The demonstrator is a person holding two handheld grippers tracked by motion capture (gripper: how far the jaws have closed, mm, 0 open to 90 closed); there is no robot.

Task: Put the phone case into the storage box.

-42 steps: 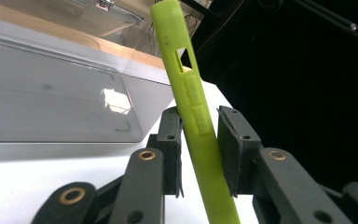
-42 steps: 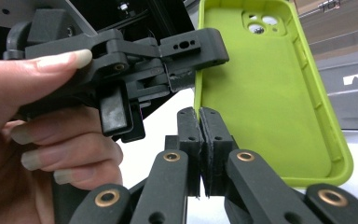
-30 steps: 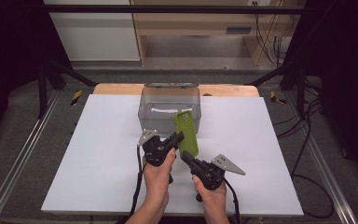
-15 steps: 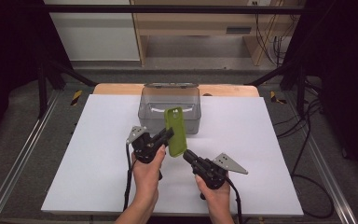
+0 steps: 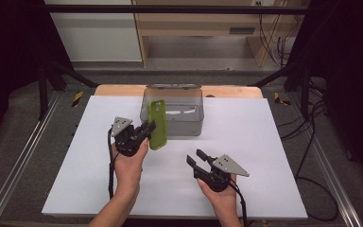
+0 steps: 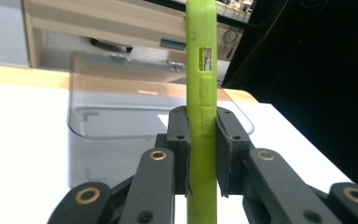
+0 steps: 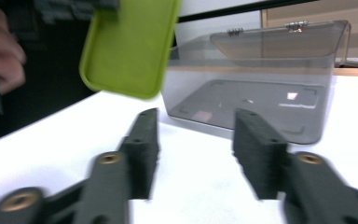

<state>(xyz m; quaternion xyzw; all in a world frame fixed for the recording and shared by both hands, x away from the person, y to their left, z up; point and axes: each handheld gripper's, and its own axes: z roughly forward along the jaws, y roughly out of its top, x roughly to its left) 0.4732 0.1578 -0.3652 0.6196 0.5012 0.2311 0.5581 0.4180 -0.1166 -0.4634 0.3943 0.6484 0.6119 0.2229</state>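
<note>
A lime-green phone case (image 5: 159,124) hangs upright above the white table, with my left gripper (image 5: 150,126) shut on its lower part. In the left gripper view the pads (image 6: 179,140) press both faces of the case (image 6: 202,70). Just behind it stands a clear grey plastic box (image 5: 189,124) with its lid tipped back. My right gripper (image 5: 196,157) is low near the table's front, to the right of the case. Its jaws have just been opening and nothing is between them. In the right gripper view the right gripper (image 7: 196,126) points at the box (image 7: 261,93), with the case (image 7: 128,46) at upper left.
A white sheet (image 5: 264,142) covers the table, with a wooden edge (image 5: 123,90) behind the box. Metal rails (image 5: 19,161) run along both sides, and cables (image 5: 312,156) lie on the floor at the right.
My left gripper has carried the green case up and to the left, away from the right gripper. The right gripper's jaws have parted while its hand stayed put.
</note>
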